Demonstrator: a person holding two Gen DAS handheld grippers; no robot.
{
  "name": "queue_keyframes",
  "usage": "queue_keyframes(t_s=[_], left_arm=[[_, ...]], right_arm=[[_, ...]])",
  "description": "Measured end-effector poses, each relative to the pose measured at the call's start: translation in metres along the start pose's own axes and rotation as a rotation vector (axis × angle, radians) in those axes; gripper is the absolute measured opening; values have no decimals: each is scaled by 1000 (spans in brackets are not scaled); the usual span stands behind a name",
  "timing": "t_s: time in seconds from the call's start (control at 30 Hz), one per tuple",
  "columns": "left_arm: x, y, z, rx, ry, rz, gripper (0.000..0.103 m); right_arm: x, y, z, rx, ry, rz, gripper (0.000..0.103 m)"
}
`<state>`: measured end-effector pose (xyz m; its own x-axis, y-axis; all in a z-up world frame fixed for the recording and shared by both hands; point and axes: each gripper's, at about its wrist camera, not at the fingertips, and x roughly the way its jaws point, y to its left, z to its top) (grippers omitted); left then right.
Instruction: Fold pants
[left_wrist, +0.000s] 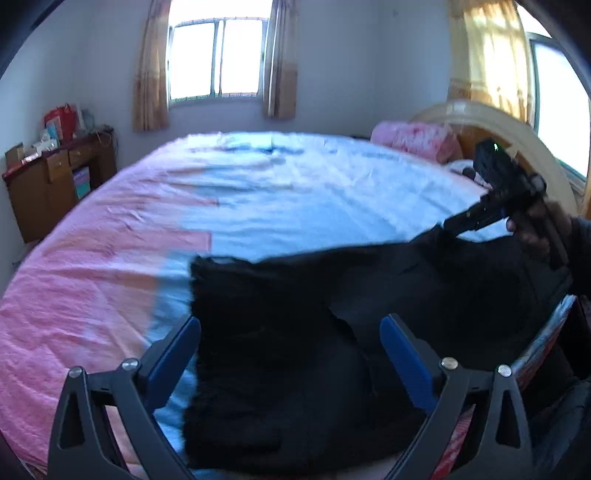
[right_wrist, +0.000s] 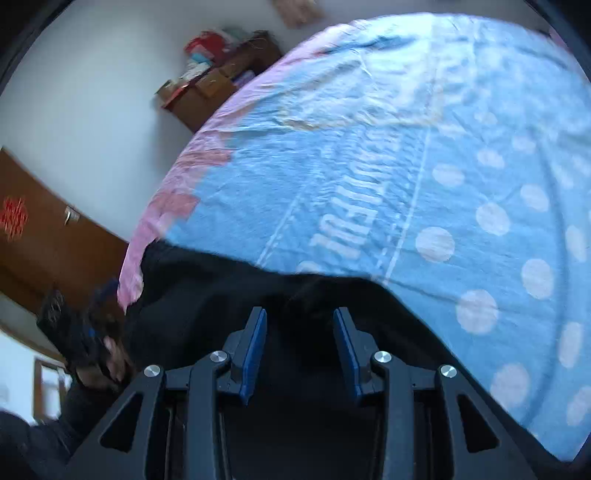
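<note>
A wide bed in a pink-and-blue printed sheet (left_wrist: 258, 206) fills the room. Black fabric pants (left_wrist: 280, 362) lie across its near edge, toward six o'clock. The left gripper (left_wrist: 290, 347) stands wide apart above them. The right gripper (right_wrist: 299, 332), partly apart, seems empty, cloth blurred beneath.

Bedspread (left_wrist: 295, 192) beyond black pants (left_wrist: 280, 332) lies bare; pink pillow (left_wrist: 413, 142) and headboard (left_wrist: 517, 147) block far right.

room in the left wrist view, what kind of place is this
Most likely a bedroom in a home: a wide bed under a pink and blue sheet, a pink pillow by the wooden headboard, and a curtained window behind.
</note>
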<state>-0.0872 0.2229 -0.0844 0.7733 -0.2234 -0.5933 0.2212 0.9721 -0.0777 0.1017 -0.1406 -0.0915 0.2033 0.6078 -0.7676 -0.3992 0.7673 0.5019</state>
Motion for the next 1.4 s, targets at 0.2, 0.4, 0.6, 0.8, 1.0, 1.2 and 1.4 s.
queue_keyframes(t_s=[0.2,0.4,0.6,0.8,1.0,1.2,1.4], left_arm=[[28,6,-6,-19,99,59,100],[34,19,-17,-107,128,26,100],[16,8,-2,-59,83,81,100],[1,-50,42,64,29,0,100],[38,-162,85,243,30,-213,100],[77,-303,106,377,69,-492,100],[81,-414,91,453,111,-680,100]], right_arm=[[24,-22,13,124,72,170,40],[41,-32,34,212,16,166,39],[30,-41,31,222,30,159,42],[-85,-70,-14,255,-175,17,49],[-238,-116,-133,382,-393,-173,50],[-366,-167,-276,690,-700,-304,50],[-389,-201,-341,830,-772,-317,50]])
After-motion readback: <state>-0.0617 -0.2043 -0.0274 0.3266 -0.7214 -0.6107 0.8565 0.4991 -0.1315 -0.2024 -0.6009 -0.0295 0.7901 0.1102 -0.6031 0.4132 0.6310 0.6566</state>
